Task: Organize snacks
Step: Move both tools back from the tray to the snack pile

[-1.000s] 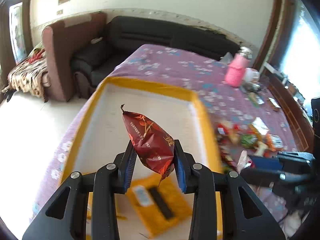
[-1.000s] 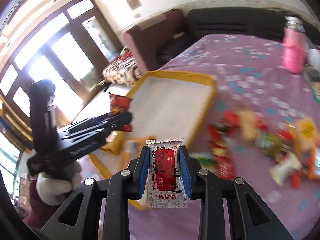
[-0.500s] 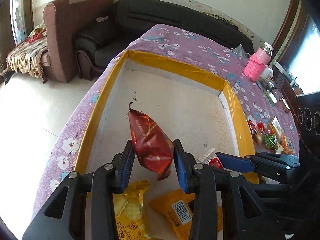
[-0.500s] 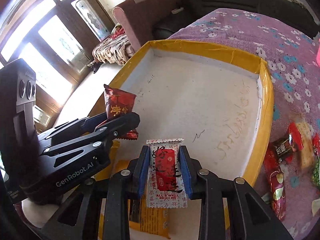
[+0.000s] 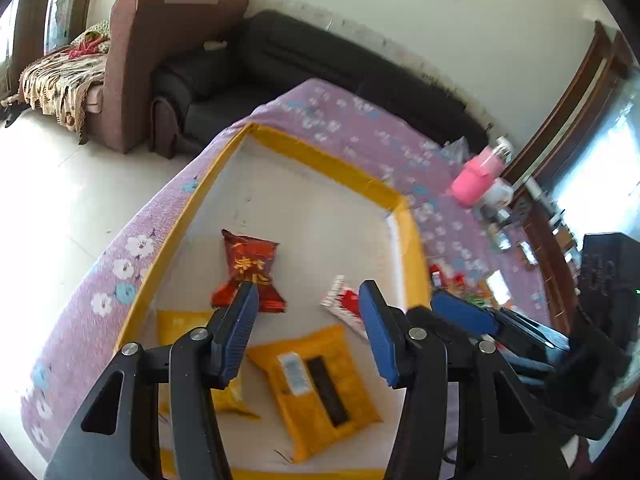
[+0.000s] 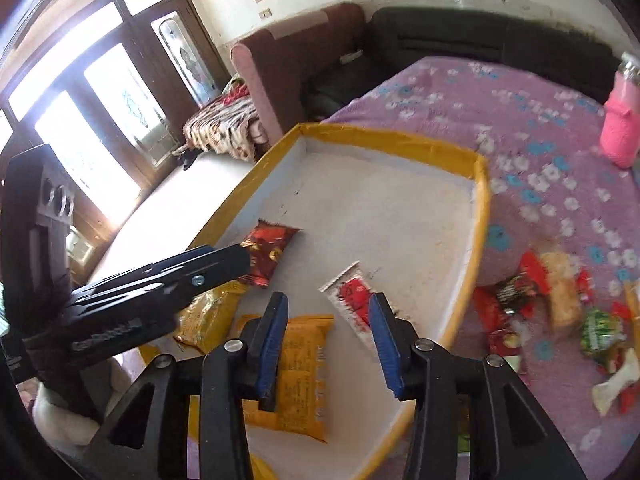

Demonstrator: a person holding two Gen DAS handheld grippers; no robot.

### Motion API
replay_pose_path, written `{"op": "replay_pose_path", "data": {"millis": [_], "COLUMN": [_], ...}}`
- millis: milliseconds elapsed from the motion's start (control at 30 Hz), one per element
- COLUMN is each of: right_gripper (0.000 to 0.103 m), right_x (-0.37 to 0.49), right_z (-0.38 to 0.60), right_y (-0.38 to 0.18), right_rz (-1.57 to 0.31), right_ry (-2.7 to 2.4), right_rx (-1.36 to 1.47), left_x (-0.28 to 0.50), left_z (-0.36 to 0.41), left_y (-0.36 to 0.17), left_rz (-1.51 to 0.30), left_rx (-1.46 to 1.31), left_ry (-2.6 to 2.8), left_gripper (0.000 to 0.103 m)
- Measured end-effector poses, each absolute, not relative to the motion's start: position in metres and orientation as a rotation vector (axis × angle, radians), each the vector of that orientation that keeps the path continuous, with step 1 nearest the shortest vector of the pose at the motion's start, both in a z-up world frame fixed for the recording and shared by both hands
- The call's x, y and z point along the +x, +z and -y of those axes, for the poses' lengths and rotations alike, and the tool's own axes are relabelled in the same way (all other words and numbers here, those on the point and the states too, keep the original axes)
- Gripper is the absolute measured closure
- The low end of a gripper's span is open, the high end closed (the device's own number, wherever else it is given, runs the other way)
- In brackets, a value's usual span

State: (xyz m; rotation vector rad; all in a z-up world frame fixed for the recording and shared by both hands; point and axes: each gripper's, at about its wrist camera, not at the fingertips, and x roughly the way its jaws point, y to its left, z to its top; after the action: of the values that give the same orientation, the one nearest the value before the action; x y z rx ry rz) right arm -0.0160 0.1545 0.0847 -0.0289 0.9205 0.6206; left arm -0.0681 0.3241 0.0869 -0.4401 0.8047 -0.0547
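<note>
Purple flowered cloth [image 6: 532, 120] covers the table across the centre and right of the right wrist view; a black sofa [image 6: 480, 44] and a maroon armchair [image 6: 280, 64] stand behind it along the top of the frame.

White tray with yellow rim [image 6: 400, 138] occupies the centre of both views, resting on the cloth; its far corner appears in the left wrist view at [image 5: 250, 130].

Left gripper [image 5: 308, 324] sits at bottom centre of its own view, jaws wide apart, nothing between them; in the right wrist view its black body reaches in from the left edge [image 6: 160, 280]. Right gripper [image 6: 328, 340] sits at bottom centre of its own view, jaws likewise apart and empty.

Yellow snack packs lie on the tray floor at the near end: one below the right gripper [image 6: 296, 368], one further left [image 6: 208, 318].

Dark red packet [image 5: 248, 268] lies flat on the tray floor, left of centre, just beyond the left gripper's fingertip; seen also at [image 6: 268, 252].

White-and-red sachet [image 6: 352, 292] lies flat on the tray floor, centre, just ahead of the right gripper; seen also at [image 5: 344, 304].

Loose snacks [image 6: 560, 300] are scattered on the cloth at lower right, outside the tray; motion blur obscures their labels.

Pink bottle [image 6: 622, 120] stands upright at the right edge, well apart from the tray.
</note>
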Motion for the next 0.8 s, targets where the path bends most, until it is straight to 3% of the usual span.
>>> {"op": "replay_pose_path", "data": {"millis": [133, 400, 567, 667, 800], "right_gripper": [0.043, 0.043, 0.043, 0.043, 0.043], "right_x": [-0.030, -0.029, -0.018, -0.004, 0.021], "right_z": [-0.132, -0.092, -0.087, -0.085, -0.058], "right_y": [0.102, 0.097, 0.106, 0.111, 0.102], "right_rz": [-0.808, -0.810, -0.809, -0.801, -0.852], "right_ry": [0.616, 0.591, 0.522, 0.427, 0.286], "right_rx": [-0.016, 0.124, 0.178, 0.118, 0.122], "left_x": [-0.108, -0.176, -0.188, -0.190, -0.183], "left_z": [-0.316, -0.332, -0.351, -0.362, -0.375], "left_y": [0.103, 0.118, 0.121, 0.118, 0.106], "left_rz": [-0.724, -0.691, -0.666, -0.648, -0.665], "left_rx": [-0.484, -0.523, -0.524, -0.526, -0.570], "left_ry": [-0.098, -0.046, -0.019, -0.014, -0.001], "left_gripper": [0.052, 0.052, 0.042, 0.032, 0.031]}}
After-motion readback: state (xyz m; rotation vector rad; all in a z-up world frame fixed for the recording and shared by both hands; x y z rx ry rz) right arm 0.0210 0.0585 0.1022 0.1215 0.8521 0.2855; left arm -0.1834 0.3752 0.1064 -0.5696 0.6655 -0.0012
